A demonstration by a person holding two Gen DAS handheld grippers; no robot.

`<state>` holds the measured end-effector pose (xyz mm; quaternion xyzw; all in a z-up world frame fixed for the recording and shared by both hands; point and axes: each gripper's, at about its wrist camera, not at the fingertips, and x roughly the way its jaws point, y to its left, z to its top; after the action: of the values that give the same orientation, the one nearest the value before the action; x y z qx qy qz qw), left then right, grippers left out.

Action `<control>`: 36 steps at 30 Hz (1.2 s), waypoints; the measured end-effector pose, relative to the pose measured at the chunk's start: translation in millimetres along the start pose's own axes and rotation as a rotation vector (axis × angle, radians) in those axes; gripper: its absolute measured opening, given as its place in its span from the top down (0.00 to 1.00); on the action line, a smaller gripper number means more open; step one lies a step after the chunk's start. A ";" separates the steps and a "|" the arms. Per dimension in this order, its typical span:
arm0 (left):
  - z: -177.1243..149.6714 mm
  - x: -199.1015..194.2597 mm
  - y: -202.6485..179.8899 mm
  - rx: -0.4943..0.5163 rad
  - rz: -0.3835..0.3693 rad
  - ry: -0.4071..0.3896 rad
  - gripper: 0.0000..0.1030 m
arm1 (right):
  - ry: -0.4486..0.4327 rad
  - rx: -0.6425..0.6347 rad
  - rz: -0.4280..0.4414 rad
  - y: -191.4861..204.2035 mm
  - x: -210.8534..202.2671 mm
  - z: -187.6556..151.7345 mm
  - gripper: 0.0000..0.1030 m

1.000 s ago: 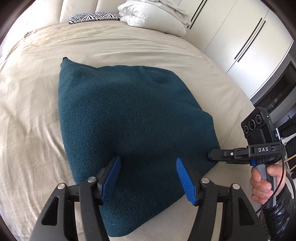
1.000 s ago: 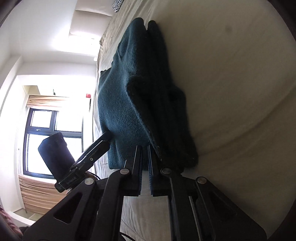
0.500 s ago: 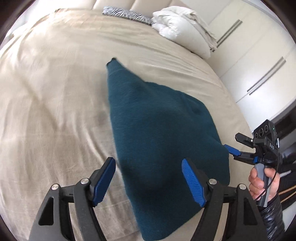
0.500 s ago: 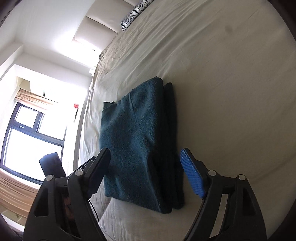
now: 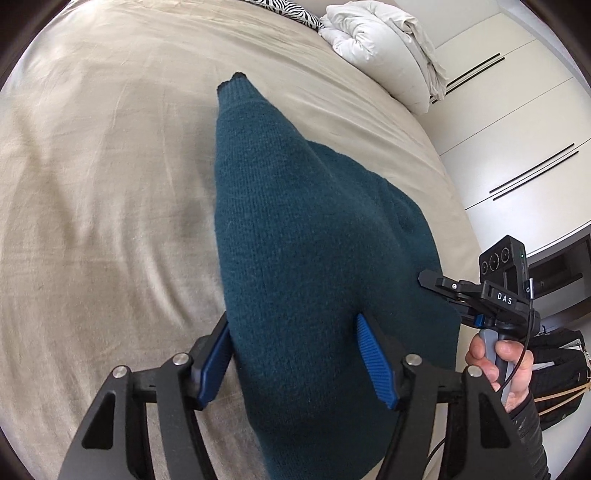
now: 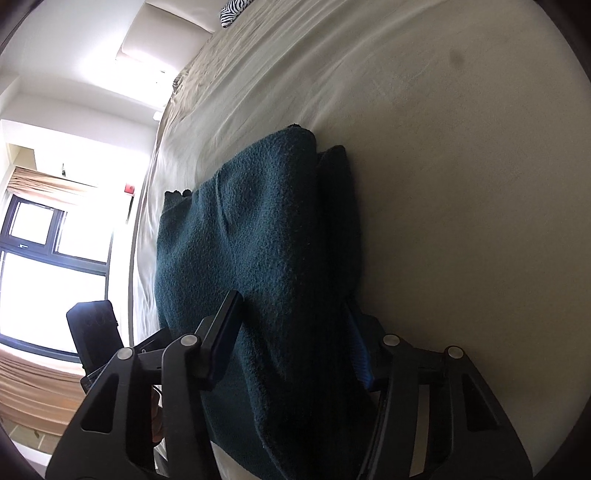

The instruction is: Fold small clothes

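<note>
A folded dark teal knit garment [image 5: 310,240] lies on the beige bed [image 5: 103,177]. My left gripper [image 5: 295,350] is open, its blue pads either side of the garment's near edge, the cloth bulging up between them. My right gripper [image 6: 291,332] is open too, straddling the folded stack [image 6: 258,236] at its near end, one jaw above the top layer and one beside the lower folds. It also shows in the left wrist view [image 5: 461,291] at the garment's right edge, held by a hand.
A white duvet bundle [image 5: 384,48] and a zebra-print pillow [image 5: 291,7] lie at the bed's head. White wardrobe doors [image 5: 517,129] stand to the right. A window [image 6: 48,258] is beyond the bed's far side.
The right gripper let go of the garment's edge and opened, then both grippers moved in so their open jaws straddle the folded garment.
</note>
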<state>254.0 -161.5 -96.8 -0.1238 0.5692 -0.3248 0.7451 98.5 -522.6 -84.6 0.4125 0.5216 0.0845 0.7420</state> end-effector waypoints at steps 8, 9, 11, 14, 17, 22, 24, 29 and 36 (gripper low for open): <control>-1.2 3.0 7.0 -0.042 -0.058 0.020 0.47 | 0.015 0.001 -0.014 -6.0 3.4 2.9 0.65; -0.5 2.4 10.6 -0.048 -0.065 0.019 0.48 | 0.013 -0.005 -0.021 -5.4 3.4 2.7 0.66; -1.9 -0.7 12.3 -0.042 -0.062 0.014 0.51 | 0.007 -0.007 -0.036 -3.0 4.9 2.7 0.69; -1.8 -6.4 7.1 -0.028 -0.056 0.011 0.58 | -0.008 -0.039 -0.081 8.6 5.3 1.0 0.73; -3.0 -15.7 5.7 -0.028 -0.063 0.006 0.62 | -0.031 -0.057 -0.111 20.1 -0.5 -1.4 0.75; -12.0 -41.5 -2.8 -0.005 -0.053 -0.005 0.64 | -0.052 -0.071 -0.085 40.8 -17.1 -10.4 0.78; -18.0 -58.6 -4.1 0.005 -0.053 -0.015 0.64 | -0.048 -0.089 -0.070 53.2 -22.3 -18.8 0.79; -46.7 -109.1 7.8 0.018 -0.049 -0.035 0.64 | -0.043 -0.114 -0.001 83.5 -31.5 -52.8 0.79; -107.0 -177.4 28.6 0.064 0.034 -0.066 0.64 | 0.010 -0.179 0.084 137.2 -17.8 -124.4 0.79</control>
<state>139.4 -9.0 -10.8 -0.1010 0.5357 -0.3258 0.7725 27.5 -378.8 9.6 0.3657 0.4978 0.1639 0.7692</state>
